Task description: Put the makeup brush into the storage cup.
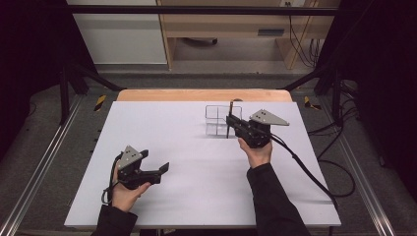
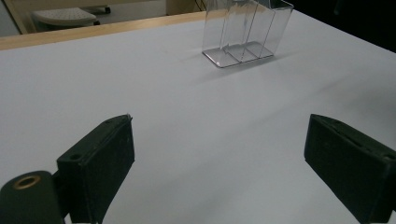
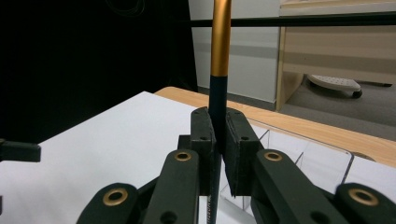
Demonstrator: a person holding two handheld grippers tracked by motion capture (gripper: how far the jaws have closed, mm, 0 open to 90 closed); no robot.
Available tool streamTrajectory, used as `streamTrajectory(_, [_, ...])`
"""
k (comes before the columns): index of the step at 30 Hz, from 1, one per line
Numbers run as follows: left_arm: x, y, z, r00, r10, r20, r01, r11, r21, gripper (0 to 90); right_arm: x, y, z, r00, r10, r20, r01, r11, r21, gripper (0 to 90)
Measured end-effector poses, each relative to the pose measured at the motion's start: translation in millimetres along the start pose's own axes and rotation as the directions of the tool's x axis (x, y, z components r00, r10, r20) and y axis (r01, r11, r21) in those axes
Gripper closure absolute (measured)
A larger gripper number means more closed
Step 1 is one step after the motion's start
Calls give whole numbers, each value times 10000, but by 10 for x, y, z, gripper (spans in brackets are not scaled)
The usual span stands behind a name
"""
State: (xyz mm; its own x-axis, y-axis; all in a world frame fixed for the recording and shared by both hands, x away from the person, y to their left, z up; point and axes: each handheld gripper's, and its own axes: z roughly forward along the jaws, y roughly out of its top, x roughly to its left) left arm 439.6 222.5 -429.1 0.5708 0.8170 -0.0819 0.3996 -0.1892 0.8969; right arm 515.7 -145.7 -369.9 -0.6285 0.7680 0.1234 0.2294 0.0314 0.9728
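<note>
The right gripper [image 1: 229, 121] was clamped on a pen [image 1: 229, 119] with a dark lower barrel and a gold-orange upper section. The pen stood upright between the two black pads. In the right gripper view its top end was cut off by the upper frame edge, and its tip was hidden behind the gripper linkage. In the high view the pen appeared small and blurred; whether its tip was inside a compartment or clear of the organiser could not be told.

A clear plastic organiser [image 1: 216, 113] with several compartments stood near the far edge of the counter [image 1: 172, 123], right of centre. Its dividers were hard to count through the transparent walls.

The left gripper [image 1: 165, 168] hung over the near left part of the counter, well apart from the organiser, with its pads wide apart and nothing between them.
</note>
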Motion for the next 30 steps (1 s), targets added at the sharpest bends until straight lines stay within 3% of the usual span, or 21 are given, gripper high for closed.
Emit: streamTrajectory(30, [53, -12, 11, 9999, -63, -91, 64, 9998, 182, 78, -89, 268, 442, 9981, 107, 607, -93, 9997, -220, 833])
